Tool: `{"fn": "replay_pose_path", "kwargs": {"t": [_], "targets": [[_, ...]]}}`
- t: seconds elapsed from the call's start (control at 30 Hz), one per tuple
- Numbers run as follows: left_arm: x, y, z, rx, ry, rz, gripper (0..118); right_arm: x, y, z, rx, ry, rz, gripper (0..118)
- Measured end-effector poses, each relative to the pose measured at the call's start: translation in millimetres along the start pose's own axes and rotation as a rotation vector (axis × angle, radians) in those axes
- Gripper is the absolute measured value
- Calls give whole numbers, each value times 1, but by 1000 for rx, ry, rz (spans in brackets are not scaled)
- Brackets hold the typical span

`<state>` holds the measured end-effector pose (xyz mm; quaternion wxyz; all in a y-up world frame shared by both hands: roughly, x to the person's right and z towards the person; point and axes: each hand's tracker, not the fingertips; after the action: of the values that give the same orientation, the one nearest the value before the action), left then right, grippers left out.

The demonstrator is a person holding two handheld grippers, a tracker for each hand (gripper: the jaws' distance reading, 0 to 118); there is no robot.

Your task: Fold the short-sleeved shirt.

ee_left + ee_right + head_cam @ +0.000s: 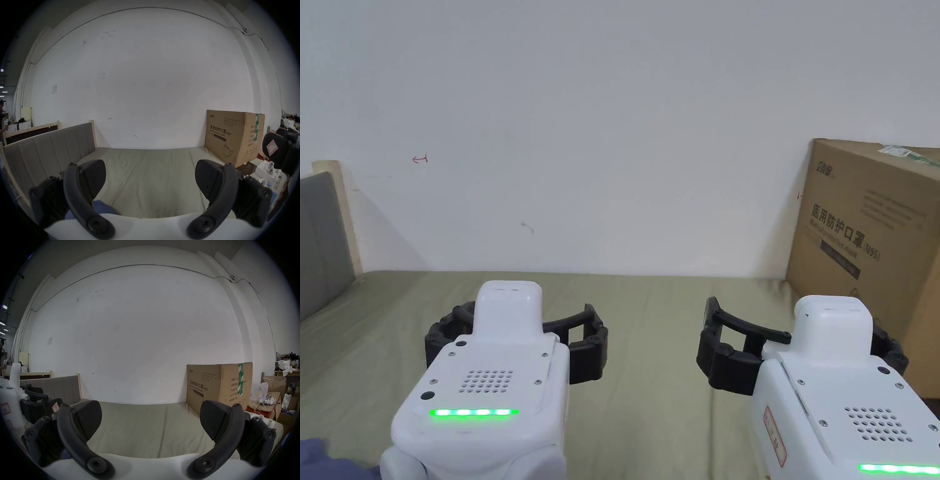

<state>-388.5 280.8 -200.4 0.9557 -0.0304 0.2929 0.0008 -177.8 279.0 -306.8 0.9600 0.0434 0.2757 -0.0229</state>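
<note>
Smooth olive mattress (650, 312), ribbed black tools apart.

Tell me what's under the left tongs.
Blue cloth, likely the shirt, lies on the green mattress beneath the open left tongs. The tongs' body covers most of it.

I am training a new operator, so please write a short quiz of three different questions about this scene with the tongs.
1. True or false: the left tongs are shut on the blue cloth.
2. What stands at the far right of the green mattress? A) a chair B) a cardboard box C) a lamp
3. Fill in: the jaws of the right tongs stand ____.

Key
1. False: the jaws stand apart, holding nothing; the cloth lies low, near the left jaw.
2. B
3. open
</note>
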Motion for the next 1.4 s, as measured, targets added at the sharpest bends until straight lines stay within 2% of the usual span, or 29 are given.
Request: {"fn": "replay_pose_path", "kwargs": {"t": [0.13,0.2,0.27,0.3,0.33,0.37,0.4,0.43,0.47,0.5,0.53,0.63,0.93,1.03,1.1,1.23,1.3,1.4], "targets": [[-3,0,2,27,9,15,112,-2,0,0,-4,3,9,118],[-4,1,3,35,3,18,105,-2,-1,0,1,0,15,118],[-3,2,7,57,5,5,69,-2,0,0,-16,-1,20,112],[-4,1,9,80,-13,-16,44,0,0,1,-27,23,2,99],[-4,1,9,70,-22,-26,17,2,1,1,-47,68,-27,43],[-4,2,8,58,-20,-40,17,6,1,1,-36,103,-57,43],[-2,2,5,32,-12,-60,9,9,2,-1,-36,84,-57,24],[-3,1,4,25,-12,-62,2,10,2,-5,-94,17,-32,0],[-5,-1,4,13,-40,-54,2,12,1,-6,-73,12,-55,0],[-4,-1,3,-5,-86,-37,1,17,1,-8,-96,48,-87,0],[-3,-2,2,-9,-69,-33,0,20,0,-10,-112,56,-105,0],[-1,-6,-1,-21,-79,-20,0,20,-4,-12,-110,4,-60,0],[-12,-11,-1,-72,-107,-8,0,12,-11,-24,-141,31,-43,0],[-55,-16,15,-119,-39,-36,0,-20,-20,-37,-176,136,-60,0],[-99,-21,34,-131,81,-23,0,-56,-23,-41,-204,237,-54,0],[-199,-28,92,-77,354,136,0,-125,-25,-37,-192,450,-46,0],[-230,-29,115,-52,458,176,0,-145,-26,-37,-205,535,-31,0],[-256,-30,133,-42,490,189,0,-167,-32,-34,-250,630,25,0]]}}
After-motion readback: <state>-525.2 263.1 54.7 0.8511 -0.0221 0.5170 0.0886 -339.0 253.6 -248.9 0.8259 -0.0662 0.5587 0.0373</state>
